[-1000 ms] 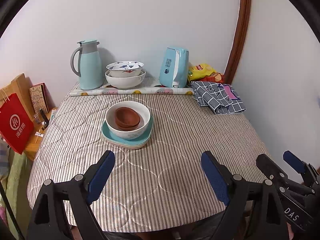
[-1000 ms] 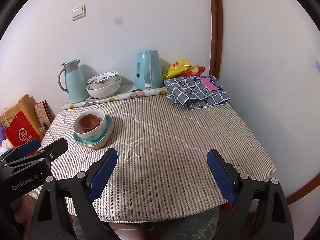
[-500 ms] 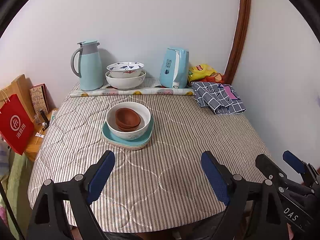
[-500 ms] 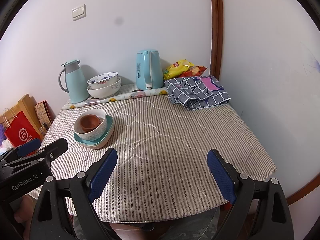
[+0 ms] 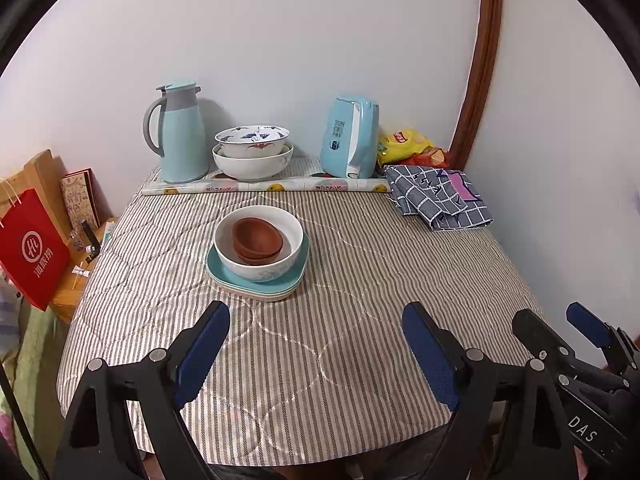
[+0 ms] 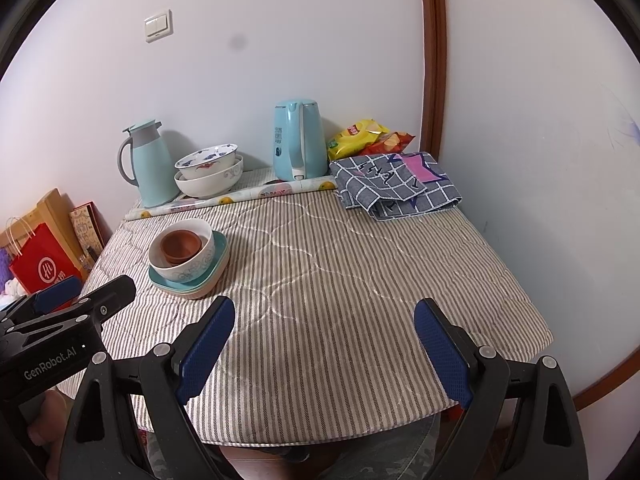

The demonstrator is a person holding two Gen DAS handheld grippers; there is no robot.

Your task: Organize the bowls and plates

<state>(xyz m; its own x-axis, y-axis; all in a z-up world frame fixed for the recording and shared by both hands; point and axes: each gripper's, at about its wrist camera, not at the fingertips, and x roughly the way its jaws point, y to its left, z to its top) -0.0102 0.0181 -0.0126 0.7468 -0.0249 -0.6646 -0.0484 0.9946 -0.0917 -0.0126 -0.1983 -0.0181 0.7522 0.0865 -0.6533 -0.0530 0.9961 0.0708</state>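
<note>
A stack stands on the striped table: brown bowls [image 5: 256, 240] nested inside a white bowl [image 5: 260, 268], on teal plates [image 5: 296, 276] over a pale plate. The stack also shows in the right wrist view [image 6: 182, 246], at the table's left. Two more white bowls [image 5: 252, 152] sit nested at the back by the wall. My left gripper [image 5: 316, 344] is open and empty, above the table's front edge, short of the stack. My right gripper [image 6: 324, 340] is open and empty over the front middle of the table.
A teal thermos jug [image 5: 180, 132] and teal kettle [image 5: 352, 136] stand at the back on a rolled mat. A checked cloth [image 5: 436, 196] and snack bags [image 5: 404, 144] lie back right. A red bag [image 5: 32, 248] and boxes stand left of the table. Walls close the back and right.
Both grippers have drifted slightly; the views are almost unchanged. Nothing on the table has moved.
</note>
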